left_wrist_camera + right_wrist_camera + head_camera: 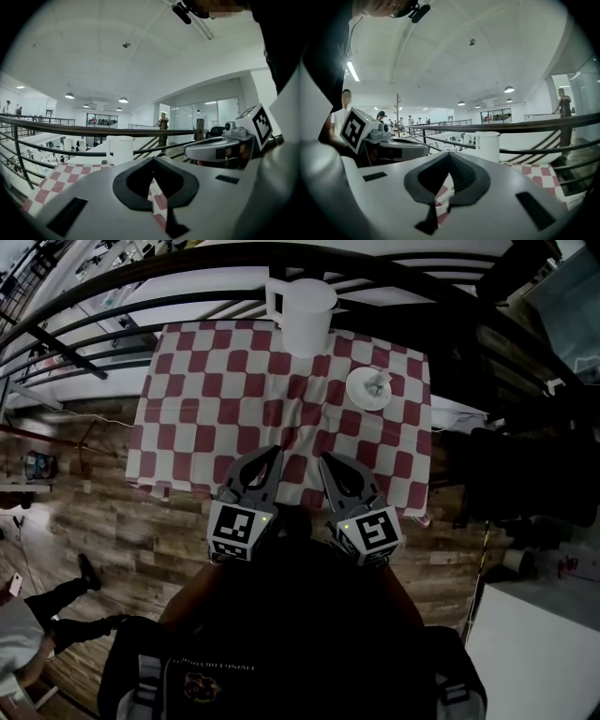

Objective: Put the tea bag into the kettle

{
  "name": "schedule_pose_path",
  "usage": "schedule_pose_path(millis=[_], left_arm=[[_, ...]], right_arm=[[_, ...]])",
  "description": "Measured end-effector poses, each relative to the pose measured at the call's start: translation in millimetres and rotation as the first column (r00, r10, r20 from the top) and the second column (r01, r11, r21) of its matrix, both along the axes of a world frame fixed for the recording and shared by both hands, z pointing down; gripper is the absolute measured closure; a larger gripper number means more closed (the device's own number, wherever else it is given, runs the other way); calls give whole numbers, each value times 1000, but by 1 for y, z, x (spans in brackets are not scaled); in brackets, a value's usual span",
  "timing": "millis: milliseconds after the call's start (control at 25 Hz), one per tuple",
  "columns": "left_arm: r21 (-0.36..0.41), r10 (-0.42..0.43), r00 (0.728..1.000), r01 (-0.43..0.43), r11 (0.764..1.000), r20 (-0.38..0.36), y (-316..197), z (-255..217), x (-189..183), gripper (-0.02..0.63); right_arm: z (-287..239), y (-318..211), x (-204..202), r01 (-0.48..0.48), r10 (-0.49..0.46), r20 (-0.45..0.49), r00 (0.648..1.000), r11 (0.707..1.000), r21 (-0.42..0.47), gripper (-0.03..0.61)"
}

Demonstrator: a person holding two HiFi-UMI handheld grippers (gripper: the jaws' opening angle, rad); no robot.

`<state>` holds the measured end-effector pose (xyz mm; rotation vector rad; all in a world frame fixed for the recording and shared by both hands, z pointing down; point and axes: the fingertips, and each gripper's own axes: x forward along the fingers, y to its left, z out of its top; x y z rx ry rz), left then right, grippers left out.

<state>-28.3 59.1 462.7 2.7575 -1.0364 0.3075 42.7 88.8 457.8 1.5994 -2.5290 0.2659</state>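
Observation:
A white kettle stands at the far edge of the red-and-white checked table. To its right, a tea bag lies on a small white saucer. My left gripper and right gripper hover side by side over the table's near edge, both shut and empty, well short of the saucer. The left gripper view shows its joined jaws with the kettle beyond. In the right gripper view the jaws point towards the kettle.
A black railing runs behind the table. Wooden floor surrounds the near side. A person stands at the lower left, a white cabinet sits at the lower right, and dark furniture is to the right of the table.

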Motion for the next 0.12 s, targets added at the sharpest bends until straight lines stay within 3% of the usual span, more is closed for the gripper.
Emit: schedule_pose_path(millis=[120], left_arm=[[-3, -2, 1000, 2, 1000, -3, 1, -1, -1, 609]], right_arm=[[-1, 1, 1, -8, 8, 4, 1000, 1000, -3, 565]])
